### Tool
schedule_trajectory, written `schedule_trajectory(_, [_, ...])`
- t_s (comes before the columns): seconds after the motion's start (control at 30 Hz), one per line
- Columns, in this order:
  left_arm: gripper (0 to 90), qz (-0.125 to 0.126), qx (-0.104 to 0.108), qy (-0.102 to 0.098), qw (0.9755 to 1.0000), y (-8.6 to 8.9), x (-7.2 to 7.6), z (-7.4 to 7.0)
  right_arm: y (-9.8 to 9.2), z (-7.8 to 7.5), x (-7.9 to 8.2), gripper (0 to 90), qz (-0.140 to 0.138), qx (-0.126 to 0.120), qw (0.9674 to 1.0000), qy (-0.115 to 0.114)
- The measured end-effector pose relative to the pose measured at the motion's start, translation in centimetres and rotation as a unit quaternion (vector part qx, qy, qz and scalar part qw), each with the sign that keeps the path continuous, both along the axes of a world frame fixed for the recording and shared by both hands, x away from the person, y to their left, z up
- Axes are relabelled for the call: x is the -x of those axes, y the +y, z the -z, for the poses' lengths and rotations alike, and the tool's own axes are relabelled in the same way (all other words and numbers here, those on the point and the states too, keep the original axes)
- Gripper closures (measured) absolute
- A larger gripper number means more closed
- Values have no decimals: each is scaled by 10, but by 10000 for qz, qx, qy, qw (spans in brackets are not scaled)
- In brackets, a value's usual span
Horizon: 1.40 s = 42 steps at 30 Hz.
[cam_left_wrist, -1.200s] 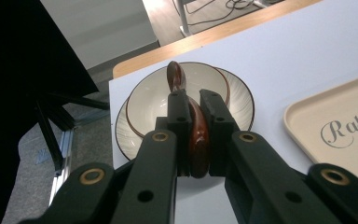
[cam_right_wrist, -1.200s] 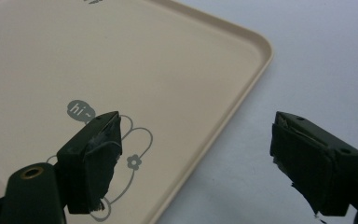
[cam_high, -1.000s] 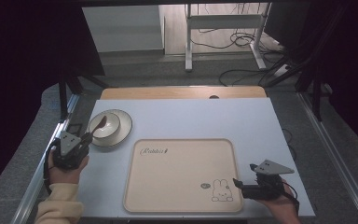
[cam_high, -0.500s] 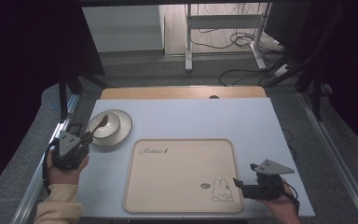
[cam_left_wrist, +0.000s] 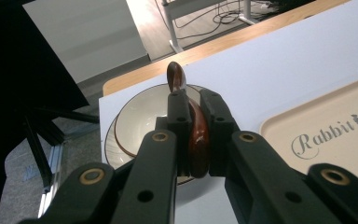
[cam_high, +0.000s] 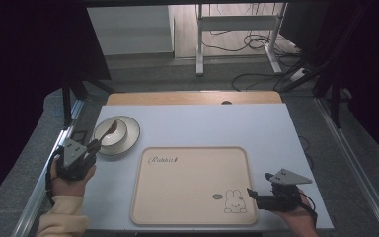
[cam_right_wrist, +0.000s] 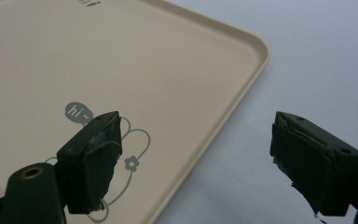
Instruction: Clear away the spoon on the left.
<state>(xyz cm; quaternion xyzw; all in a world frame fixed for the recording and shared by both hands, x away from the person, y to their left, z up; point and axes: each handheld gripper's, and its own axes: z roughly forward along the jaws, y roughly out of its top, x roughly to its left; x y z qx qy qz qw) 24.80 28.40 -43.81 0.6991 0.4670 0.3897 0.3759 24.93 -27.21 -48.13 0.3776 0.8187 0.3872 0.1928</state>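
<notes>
While clamping spoon [cam_left_wrist: 193, 135] — left hand-held gripper [cam_left_wrist: 195, 119] tilts up.

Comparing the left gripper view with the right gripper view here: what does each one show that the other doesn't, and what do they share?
Left gripper view: the left gripper shut on a brown spoon, above a cream bowl on its saucer.
Right gripper view: the right gripper open, its jaws straddling the tray's edge, plus a rabbit drawing.
Shared: the beige tray and white table.
</notes>
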Motion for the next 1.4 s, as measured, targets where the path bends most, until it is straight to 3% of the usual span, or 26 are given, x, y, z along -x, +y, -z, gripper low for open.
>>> schedule_trajectory(0.73, [844,301,-42,-57,9995,-18,4,-5,-1,0,0,165,19,2,10000,-16])
schedule_trajectory(1.4, [843,800,-144,-65,9967,-49,11,-11,-1,0,0,165,14,17,10000,-11])
